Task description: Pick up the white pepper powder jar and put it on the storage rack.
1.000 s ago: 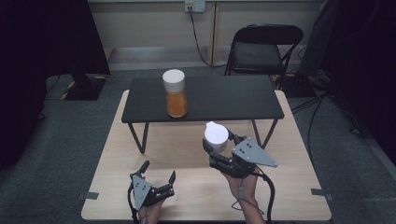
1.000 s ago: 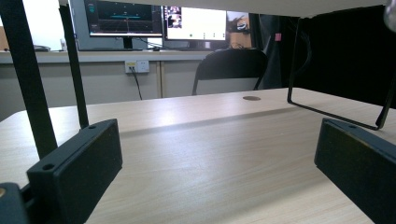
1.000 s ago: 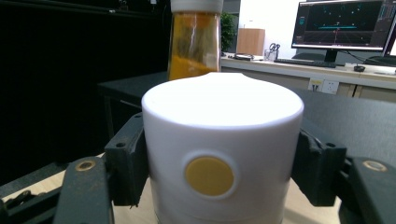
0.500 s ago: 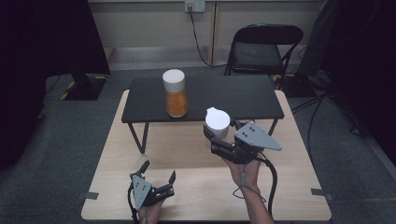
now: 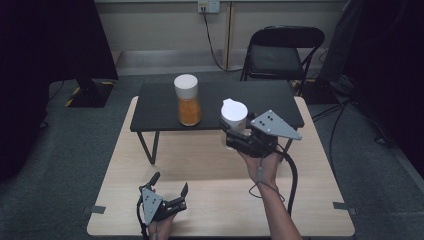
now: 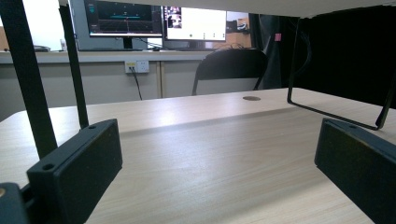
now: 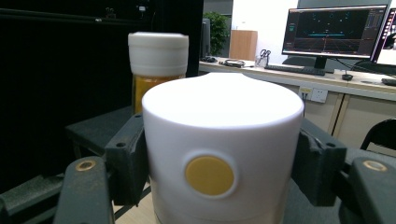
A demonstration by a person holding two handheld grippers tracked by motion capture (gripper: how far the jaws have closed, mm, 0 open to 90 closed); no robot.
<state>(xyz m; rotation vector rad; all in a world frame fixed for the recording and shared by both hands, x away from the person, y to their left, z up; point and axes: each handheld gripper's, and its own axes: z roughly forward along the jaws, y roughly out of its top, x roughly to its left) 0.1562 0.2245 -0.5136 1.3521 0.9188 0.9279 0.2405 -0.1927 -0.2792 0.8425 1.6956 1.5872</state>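
Right gripper point(image 5: 234, 131) was clamped on white-lidded jar point(image 5: 233, 116), lifted at black shelf's point(image 5: 155, 107) front edge, 4 o'clock of orange jar point(image 5: 188, 100). Left gripper point(image 5: 167, 199) rested jaws apart, empty. Placing probably not yet done.

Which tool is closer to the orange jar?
Right. The right tool, shut on a white cup, is just beside the orange jar; the left tool sits far below it.

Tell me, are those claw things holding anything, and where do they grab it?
The right gripper holds a white-lidded container, its jaws pressing opposite sides of the white lid. The left gripper is open and holds nothing.
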